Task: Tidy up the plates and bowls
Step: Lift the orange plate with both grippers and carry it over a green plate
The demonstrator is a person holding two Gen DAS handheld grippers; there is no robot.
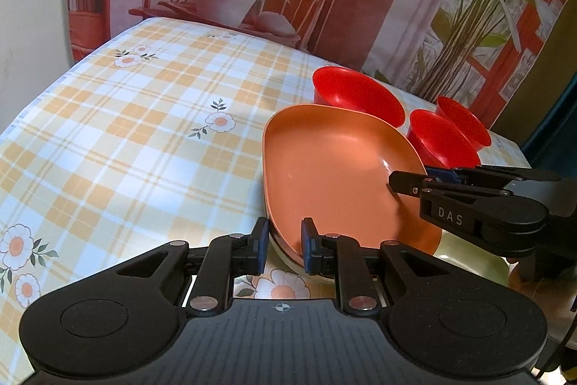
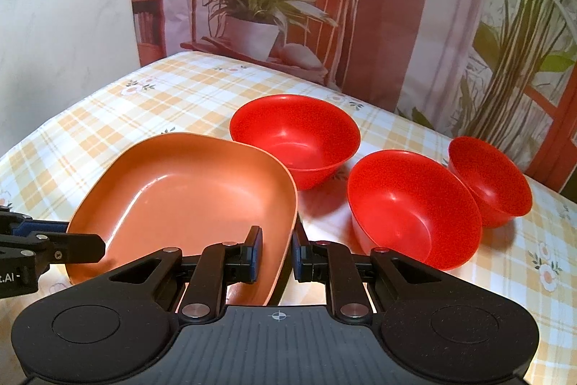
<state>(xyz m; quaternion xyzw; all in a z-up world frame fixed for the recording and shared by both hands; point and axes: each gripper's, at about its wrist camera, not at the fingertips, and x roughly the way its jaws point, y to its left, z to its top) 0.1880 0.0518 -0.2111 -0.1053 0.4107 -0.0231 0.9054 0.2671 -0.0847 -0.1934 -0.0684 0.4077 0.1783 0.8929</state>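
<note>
Plates and bowls are only partly tidied, as far as I can judge. Right now both tools work on one orange plate (image 2: 187, 190). The left hand-held gripper (image 1: 285, 246) has its jaws pulled in narrow, one pad on each side of the plate's near rim, so it looks like it is pinching that edge. The right hand-held gripper (image 2: 276, 249) is narrow too, with one pad inside the plate and one outside its right rim, so it seems to hold that side. The orange plate sits tilted, with its right side higher. In the left wrist view a pale plate (image 1: 288, 258) peeks out just under the orange one, so the orange plate seems to be going onto a plate stack, or it has just landed there. I cannot tell if it rests flat yet. Next come the bowls. A red bowl (image 2: 295, 139) stands just behind the plate. A second red bowl (image 2: 414, 208) stands to the right of the plate, and a third red bowl (image 2: 490, 181) stands just beside that one, maybe touching it. All three are upright and apart from each other, not nested. So the bowls still need stacking. Everything sits on the worktop (image 1: 126, 132), which has a checked cloth with flowers.
</note>
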